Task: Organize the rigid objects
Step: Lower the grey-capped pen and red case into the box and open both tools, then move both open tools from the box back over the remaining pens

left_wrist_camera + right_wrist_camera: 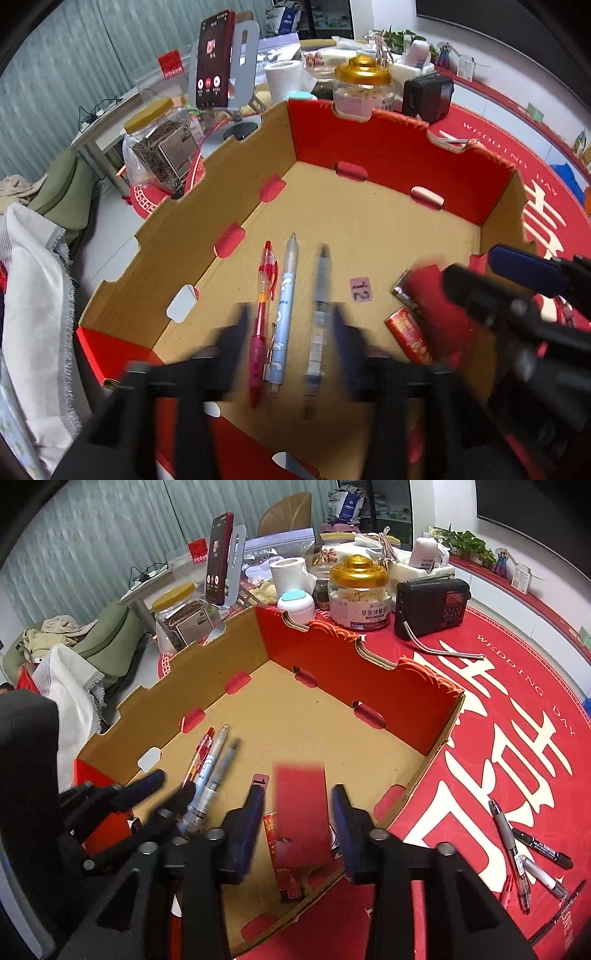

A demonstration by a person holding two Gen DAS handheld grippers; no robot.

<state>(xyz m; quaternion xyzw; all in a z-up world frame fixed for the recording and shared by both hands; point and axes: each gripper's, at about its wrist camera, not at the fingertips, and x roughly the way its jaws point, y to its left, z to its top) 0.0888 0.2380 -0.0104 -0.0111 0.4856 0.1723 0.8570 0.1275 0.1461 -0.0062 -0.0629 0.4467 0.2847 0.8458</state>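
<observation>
**Spotter:** Inside the cardboard tray (207, 206), on its floor, you have three pens side by side: the red pen (263, 306) leftmost, the pale blue pen (283, 306) just beside it, the grey pen (318, 325) a little apart to the right.

**Operator:** And my left gripper (290, 339)?

**Spotter:** Your left jaws stand apart, straddling all three pens and pressing none. They are blurred, so I can't tell whether a pad brushes the grey one.

**Operator:** The right side?

**Spotter:** Your right gripper (297, 812) hovers over the tray's near right corner, its jaws released. A red card (301, 808), blurred, sits between the pads with a gap on each side, over a patterned red packet (275, 834). More pens (517, 853) lie outside on the red tablecloth (517, 709), right of the tray.
</observation>
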